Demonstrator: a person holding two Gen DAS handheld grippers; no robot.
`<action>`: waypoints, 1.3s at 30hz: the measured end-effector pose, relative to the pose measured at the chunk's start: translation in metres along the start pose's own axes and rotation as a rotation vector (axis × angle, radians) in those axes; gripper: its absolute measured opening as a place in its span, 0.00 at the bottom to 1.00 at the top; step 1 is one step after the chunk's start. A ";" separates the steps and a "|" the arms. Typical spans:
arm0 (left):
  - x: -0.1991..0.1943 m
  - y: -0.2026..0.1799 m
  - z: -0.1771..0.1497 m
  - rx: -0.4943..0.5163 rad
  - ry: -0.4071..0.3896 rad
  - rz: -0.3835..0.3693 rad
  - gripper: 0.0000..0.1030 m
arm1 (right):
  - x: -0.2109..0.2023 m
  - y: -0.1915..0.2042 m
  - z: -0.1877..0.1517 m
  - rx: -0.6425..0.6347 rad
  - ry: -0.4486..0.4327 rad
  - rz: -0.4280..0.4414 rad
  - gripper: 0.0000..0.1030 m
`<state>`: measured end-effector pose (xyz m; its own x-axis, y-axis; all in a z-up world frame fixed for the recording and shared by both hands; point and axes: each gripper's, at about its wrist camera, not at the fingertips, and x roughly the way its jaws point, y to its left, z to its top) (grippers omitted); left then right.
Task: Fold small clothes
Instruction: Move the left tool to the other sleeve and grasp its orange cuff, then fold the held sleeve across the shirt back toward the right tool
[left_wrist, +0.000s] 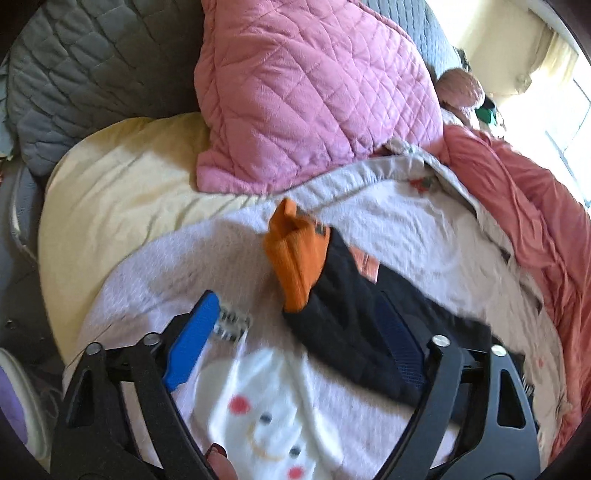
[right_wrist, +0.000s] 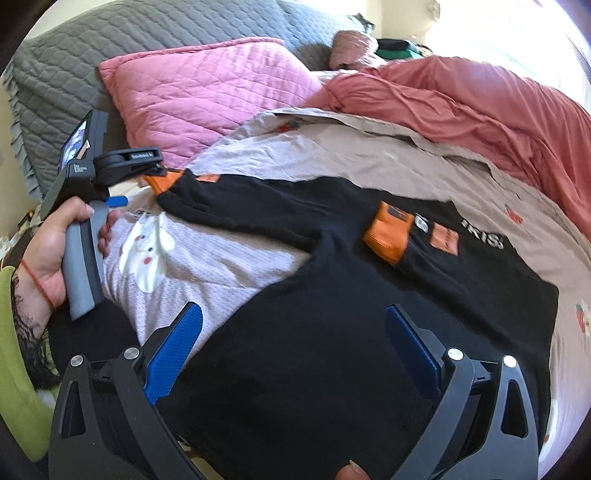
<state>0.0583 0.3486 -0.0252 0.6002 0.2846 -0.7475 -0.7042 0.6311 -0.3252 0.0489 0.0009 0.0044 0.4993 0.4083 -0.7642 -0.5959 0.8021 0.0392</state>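
Note:
A small black garment (right_wrist: 332, 302) with orange cuffs (right_wrist: 388, 236) and white lettering lies spread on the bed. One sleeve stretches left to an orange cuff (left_wrist: 295, 258). My left gripper (left_wrist: 295, 325) is open, held just above the bed by that sleeve (left_wrist: 354, 325), holding nothing. It also shows in the right wrist view (right_wrist: 118, 201), held in a hand at the left. My right gripper (right_wrist: 291, 339) is open over the black garment's body, holding nothing.
A pale blanket (left_wrist: 277, 424) with a white smiling-face print covers the bed. A pink quilted pillow (left_wrist: 306, 92), a grey quilted pillow (right_wrist: 92, 62), a cream pillow (left_wrist: 122, 192) and a salmon duvet (right_wrist: 480, 110) lie behind.

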 end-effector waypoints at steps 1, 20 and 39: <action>0.004 0.000 0.003 -0.010 -0.004 -0.005 0.73 | 0.000 -0.004 -0.002 0.009 0.002 -0.009 0.95; -0.030 -0.053 -0.012 0.167 -0.081 -0.227 0.02 | -0.018 -0.081 -0.022 0.201 0.008 -0.115 0.95; -0.026 -0.221 -0.192 0.657 0.249 -0.587 0.04 | -0.061 -0.200 -0.062 0.490 -0.008 -0.287 0.95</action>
<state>0.1251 0.0628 -0.0452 0.6408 -0.3271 -0.6945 0.0914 0.9308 -0.3540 0.0982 -0.2112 0.0034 0.6040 0.1462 -0.7835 -0.0753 0.9891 0.1265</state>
